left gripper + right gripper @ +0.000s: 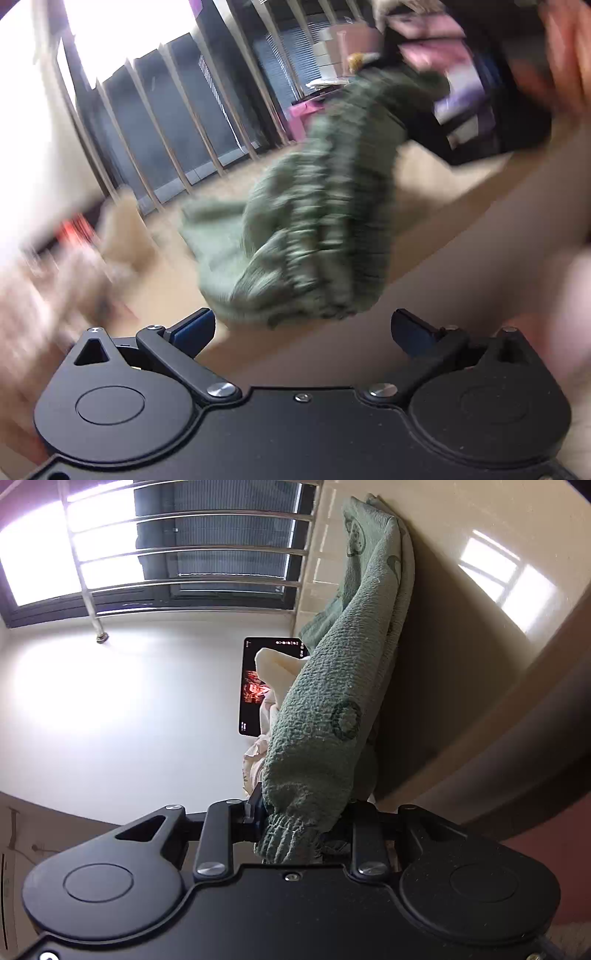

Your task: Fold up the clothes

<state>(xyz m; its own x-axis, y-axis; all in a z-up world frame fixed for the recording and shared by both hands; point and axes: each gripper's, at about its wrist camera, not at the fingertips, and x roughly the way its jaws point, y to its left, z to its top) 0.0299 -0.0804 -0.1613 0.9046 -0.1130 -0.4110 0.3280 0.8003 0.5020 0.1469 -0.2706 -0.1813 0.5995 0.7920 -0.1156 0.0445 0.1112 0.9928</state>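
The green garment (325,709) is clamped by its ribbed cuff between the nearly closed jaws of the right gripper (295,827) at lower centre, apparently to lift it for folding, while the left gripper (303,328) is held wide open and empty below the blurred cloth

Phone (255,686) with lit screen, barred window (192,550), pink box (301,118), glossy beige surface (480,602).

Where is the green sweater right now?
In the right wrist view, the green sweater hangs from the right tongs, pinched at its ribbed cuff, stretching toward the tan table beside a cream cloth.
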